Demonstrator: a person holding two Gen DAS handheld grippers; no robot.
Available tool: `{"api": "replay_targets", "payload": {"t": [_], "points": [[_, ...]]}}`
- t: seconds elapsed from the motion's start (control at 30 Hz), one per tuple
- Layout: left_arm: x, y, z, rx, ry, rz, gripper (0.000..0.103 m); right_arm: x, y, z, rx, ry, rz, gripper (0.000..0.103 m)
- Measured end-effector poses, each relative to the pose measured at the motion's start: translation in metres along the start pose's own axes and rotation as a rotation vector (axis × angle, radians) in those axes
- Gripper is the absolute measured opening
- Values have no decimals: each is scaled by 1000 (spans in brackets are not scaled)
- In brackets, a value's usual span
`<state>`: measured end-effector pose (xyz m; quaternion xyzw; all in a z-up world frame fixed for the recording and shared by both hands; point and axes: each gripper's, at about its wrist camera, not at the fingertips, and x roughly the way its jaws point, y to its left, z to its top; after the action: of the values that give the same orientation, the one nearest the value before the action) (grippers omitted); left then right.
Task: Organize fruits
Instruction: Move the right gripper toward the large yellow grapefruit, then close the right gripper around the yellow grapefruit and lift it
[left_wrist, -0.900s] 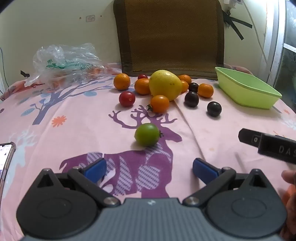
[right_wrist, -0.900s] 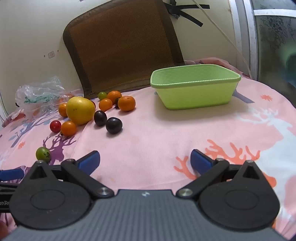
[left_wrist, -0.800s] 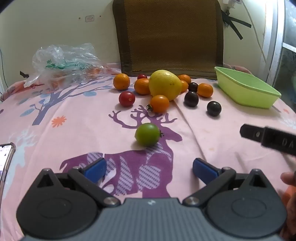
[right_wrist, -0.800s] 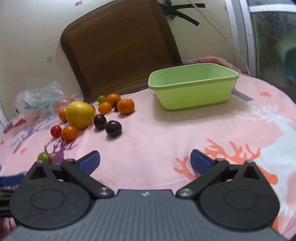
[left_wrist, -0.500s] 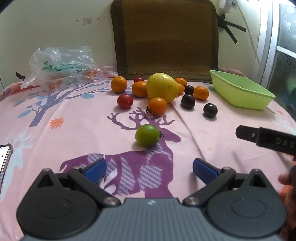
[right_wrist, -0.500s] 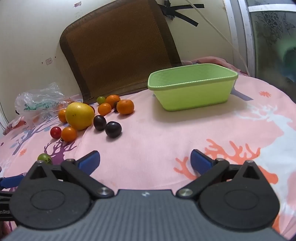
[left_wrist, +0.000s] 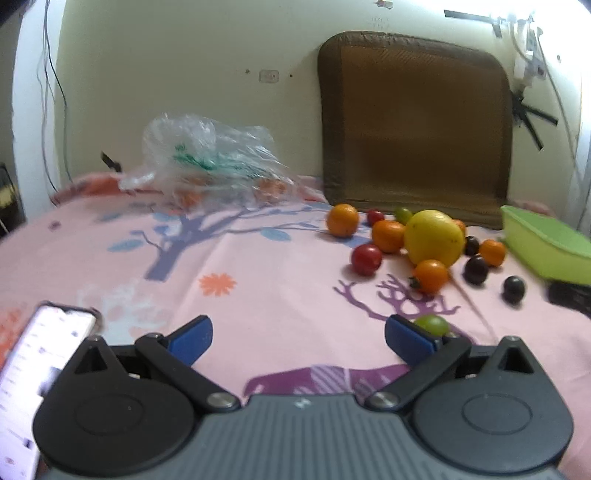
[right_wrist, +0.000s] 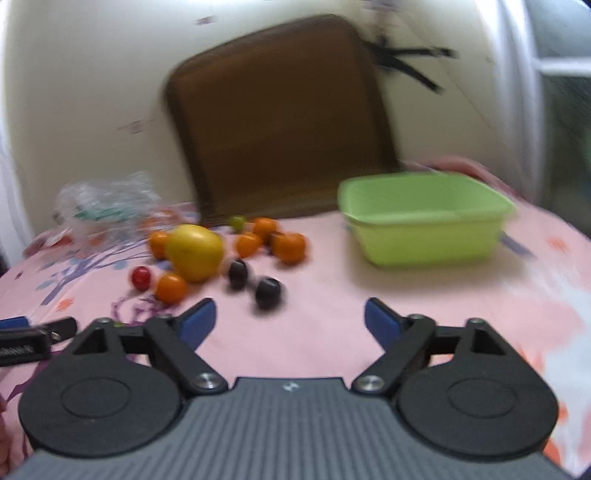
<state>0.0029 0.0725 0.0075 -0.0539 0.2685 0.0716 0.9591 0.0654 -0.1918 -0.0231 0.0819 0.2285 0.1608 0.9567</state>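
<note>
Fruit on a pink cloth with trees and deer on it, in a room with a pale wall.

On the far left a phone (left_wrist: 40, 354) with a lit screen lies on the pink cloth (left_wrist: 258, 266). Behind it a crinkly clear plastic bag (left_wrist: 210, 162) sits by the pale wall (left_wrist: 184, 55). A brown cushion (left_wrist: 413, 125) leans up against that wall. In front of the cushion sits the fruit: a big yellow fruit (left_wrist: 434, 238), small oranges (left_wrist: 342, 220), a red tomato (left_wrist: 366, 259) and dark plums (left_wrist: 475, 269) close by, and a green tomato (left_wrist: 430, 325) just behind one blue finger. To the right is the green tub (right_wrist: 424, 218), with a window frame (right_wrist: 517, 92) beyond. The left gripper (left_wrist: 298, 338) and the right gripper (right_wrist: 290, 321) are both spread wide and hold nothing.
</note>
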Motion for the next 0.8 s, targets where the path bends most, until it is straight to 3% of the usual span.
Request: {"api": "replay_targets", "payload": {"t": [0.13, 0.4, 0.43, 0.47, 0.53, 0.7, 0.8], "points": [[-6, 2, -2, -12, -53, -18, 103, 27, 24, 28, -91, 0, 73, 74], [-9, 14, -5, -85, -75, -45, 103, 99, 70, 51, -216, 90, 137, 74], [-9, 15, -5, -93, -77, -47, 103, 107, 76, 51, -233, 99, 137, 72], [-9, 16, -5, -95, -79, -47, 103, 112, 80, 48, -254, 111, 130, 63], [-10, 16, -5, -94, -85, -50, 103, 116, 82, 45, -288, 110, 115, 61], [-12, 16, -5, -93, -95, -53, 103, 98, 55, 57, -119, 130, 170, 60], [-13, 19, -5, -102, -102, -66, 103, 62, 28, 56, 23, 112, 264, 60]]}}
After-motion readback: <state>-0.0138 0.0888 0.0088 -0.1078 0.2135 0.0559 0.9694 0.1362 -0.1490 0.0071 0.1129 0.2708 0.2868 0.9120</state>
